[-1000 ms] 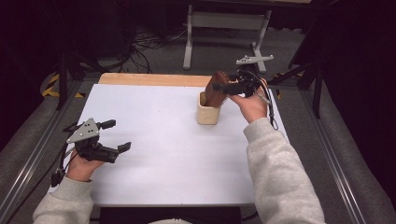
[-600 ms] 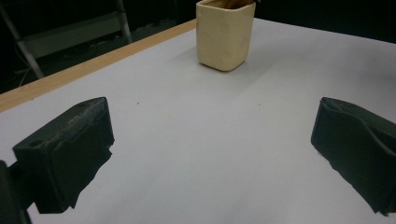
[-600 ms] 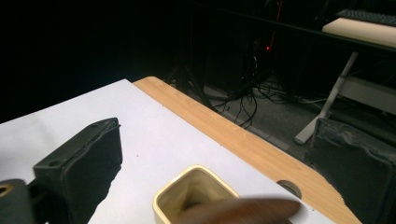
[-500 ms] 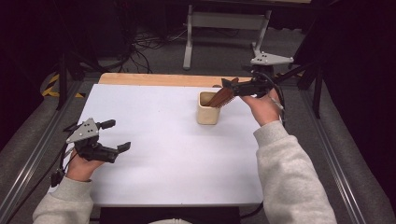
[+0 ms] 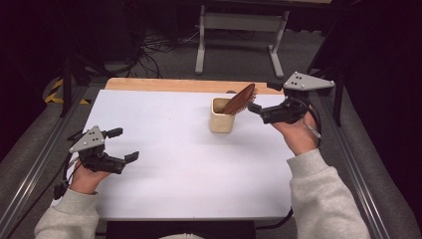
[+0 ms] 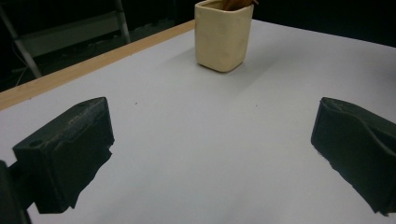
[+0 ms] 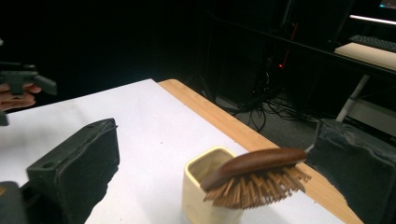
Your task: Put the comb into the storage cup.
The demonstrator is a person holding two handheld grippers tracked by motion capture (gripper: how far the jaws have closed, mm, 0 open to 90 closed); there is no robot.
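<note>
Toward the far right of the worktop (image 5: 164, 189), a stiff, light wooden hairbrush (image 5: 240, 99) leans handle-down in the cream cup (image 5: 222, 115), best gripped by its head, while my right tool (image 5: 255, 109) and left tool (image 5: 125, 145) gape empty.

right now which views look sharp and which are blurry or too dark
High view: white table evenly lit, surroundings dim. Left gripper view: cream cup crisp, near jaws soft. Right gripper view: hairbrush bristles fairly clear, background nearly black, left hand blurred.
</note>
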